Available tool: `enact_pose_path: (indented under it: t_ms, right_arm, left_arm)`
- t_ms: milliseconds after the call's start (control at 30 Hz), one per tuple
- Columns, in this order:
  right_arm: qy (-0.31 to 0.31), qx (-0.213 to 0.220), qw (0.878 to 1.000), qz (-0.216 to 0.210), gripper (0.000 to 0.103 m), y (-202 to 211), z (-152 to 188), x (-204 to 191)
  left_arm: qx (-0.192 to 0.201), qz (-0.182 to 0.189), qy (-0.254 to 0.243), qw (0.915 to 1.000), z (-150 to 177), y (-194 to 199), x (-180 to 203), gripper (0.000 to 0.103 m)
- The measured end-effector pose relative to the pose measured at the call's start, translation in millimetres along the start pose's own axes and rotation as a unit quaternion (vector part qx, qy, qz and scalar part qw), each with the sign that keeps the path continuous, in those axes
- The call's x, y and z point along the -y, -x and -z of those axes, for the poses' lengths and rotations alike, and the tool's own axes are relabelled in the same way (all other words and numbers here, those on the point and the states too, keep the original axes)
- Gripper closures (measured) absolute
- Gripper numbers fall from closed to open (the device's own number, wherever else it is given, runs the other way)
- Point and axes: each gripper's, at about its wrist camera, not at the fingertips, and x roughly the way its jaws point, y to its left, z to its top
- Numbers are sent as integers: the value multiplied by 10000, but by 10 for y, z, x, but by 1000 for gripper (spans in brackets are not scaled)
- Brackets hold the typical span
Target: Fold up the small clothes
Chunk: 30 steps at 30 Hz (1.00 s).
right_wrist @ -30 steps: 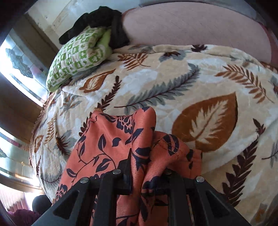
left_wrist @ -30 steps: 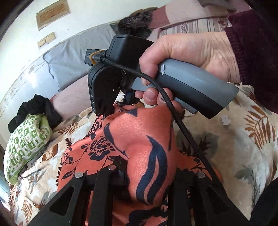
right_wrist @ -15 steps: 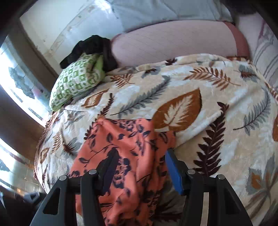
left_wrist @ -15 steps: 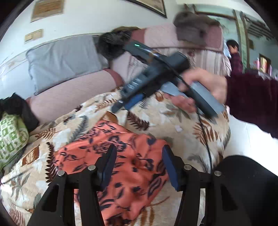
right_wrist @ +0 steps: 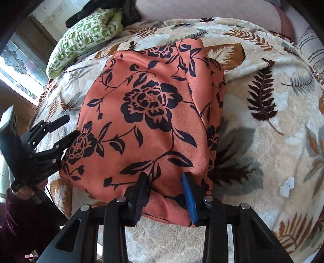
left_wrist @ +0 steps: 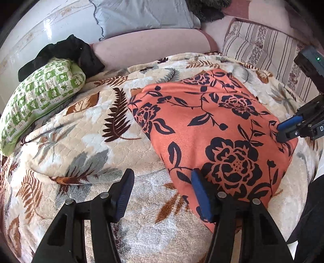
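On a bed covered by a cream leaf-print blanket (left_wrist: 85,141), the orange garment (left_wrist: 218,129) with a dark floral print lies folded into a roughly rectangular packet, flat on the blanket and slightly right of centre in the left wrist view. Left gripper (left_wrist: 162,194): jaws open, nothing pressed between them; one jaw stands over bare blanket, the other over the near left edge of the garment. Right gripper (right_wrist: 165,194): jaws part-way apart and just closing further, straddling a low ridge of the garment's near edge; whether the pads actually press the cloth cannot be told. Seen from the left wrist, the right gripper enters from the right edge with its blue-padded tip at the garment's right corner. Seen from the right wrist, the left gripper sits at the garment's left edge, held by a hand (right_wrist: 26,190) in a dark red sleeve (right_wrist: 18,220). Beyond the garment, near the pink headboard cushion (left_wrist: 149,48), lie a green patterned bundle (left_wrist: 40,97) and a black garment (left_wrist: 66,50) touching it, with a grey pillow (left_wrist: 141,16) behind
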Motion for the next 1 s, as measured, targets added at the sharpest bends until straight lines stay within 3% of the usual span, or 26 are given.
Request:
enact_pose_path:
  t_ms: [67, 200, 267, 367, 433, 467, 533, 600, 700, 800, 833, 900, 1000]
  right_arm:
    - [211, 45, 9997, 138, 65, 106, -123, -112]
    - [-31, 717, 9973, 148, 62, 284, -573, -178]
    - [-365, 889, 9952, 209, 62, 202, -852, -118]
    - [-1040, 833, 9907, 285, 63, -170, -1214, 56]
    - [-1364, 565, 9876, 532, 65, -518, -1364, 270]
    - [-1612, 452, 9851, 400, 65, -653, -1384, 387]
    - [-1871, 593, 9800, 318, 65, -583, -1451, 441]
    - [-1658, 706, 9832, 281, 62, -439, -1552, 295]
    - [-1192, 905, 9879, -418, 62, -290, -1689, -55]
    - [-590, 719, 9910, -963, 62, -448, -1797, -554]
    - [-477, 560, 9921, -1019, 61, -596, -1812, -665]
    - [-426, -50, 9966, -699, 59, -1071, -1805, -763]
    - [-496, 261, 9952, -804, 59, -1107, -1778, -746]
  left_arm:
    - [212, 81, 326, 9992, -5, 166, -124, 43]
    - [648, 606, 602, 9942, -56, 307, -186, 43]
    - [583, 795, 352, 9945, -92, 244, -63, 43]
    - [3, 681, -409, 9968, -22, -21, 276, 43]
    - [114, 478, -723, 9962, 41, -64, 407, 42]
    - [158, 449, -800, 9957, 39, -48, 424, 42]
    - [183, 495, -897, 9946, 56, -19, 412, 43]
    - [259, 518, -922, 9941, 102, 0, 391, 42]
    - [277, 686, -696, 9948, 137, 13, 321, 42]
    - [320, 729, -547, 9953, 169, 3, 248, 33]
    - [322, 747, -505, 9954, 171, -3, 231, 31]
    - [293, 759, -392, 9959, 154, -15, 194, 31]
    - [180, 940, -393, 9946, 102, 28, 155, 30]
